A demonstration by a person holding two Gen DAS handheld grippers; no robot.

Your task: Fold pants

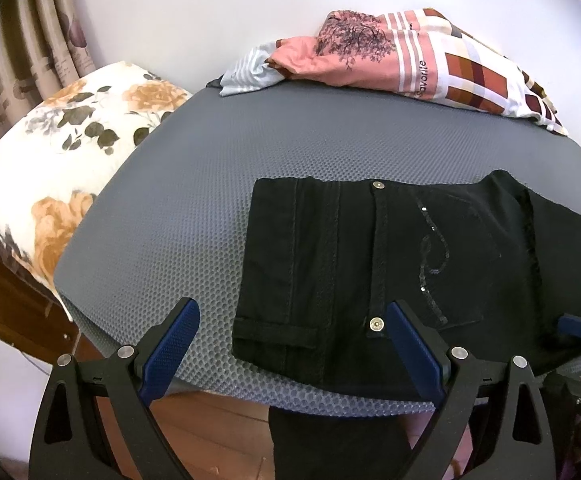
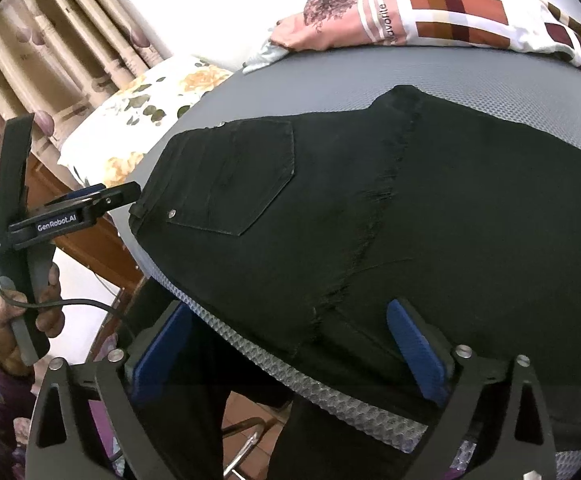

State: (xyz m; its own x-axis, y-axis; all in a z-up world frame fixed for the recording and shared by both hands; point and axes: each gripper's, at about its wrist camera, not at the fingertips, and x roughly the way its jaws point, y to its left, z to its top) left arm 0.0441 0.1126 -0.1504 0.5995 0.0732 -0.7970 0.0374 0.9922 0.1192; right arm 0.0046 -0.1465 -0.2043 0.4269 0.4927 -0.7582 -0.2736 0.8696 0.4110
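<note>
Left wrist view first: the grey honeycomb-textured mat (image 1: 290, 148) fills most of the frame, its near edge curving from 8 o'clock round to 4 o'clock. On it, from the centre toward 3 o'clock, lie the black pants (image 1: 390, 264), spread flat with the waistband end toward 9 o'clock; a strip with two metal snaps and a sequin swirl on a pocket show on top. At 12 to 2 o'clock, at the mat's far edge, sits a heap of pink and checked cloth (image 1: 410, 60). At 9 o'clock, off the mat, lies a floral pillow (image 1: 70, 136), with patterned curtains (image 1: 30, 40) behind it at 10 o'clock.

The left gripper (image 1: 292, 354) at 6 o'clock stands released, blue pads wide apart; its right-hand finger overlaps the pants' near edge in the picture, the other is over bare mat, and nothing is pinched. The tip of the right gripper (image 1: 578, 328) peeks in at 4 o'clock beside the pants.

From the right wrist view the pants (image 2: 410, 208) cover the centre, a back pocket toward 10 o'clock, one part hanging over the mat's (image 2: 490, 76) near edge at 6 o'clock. The right gripper (image 2: 290, 354) gapes at 6 o'clock, with the pants' draped edge between the fingers but not squeezed. At 9 o'clock the left gripper (image 2: 118, 194) reaches the waistband corner, held by a hand (image 2: 30, 312).
</note>
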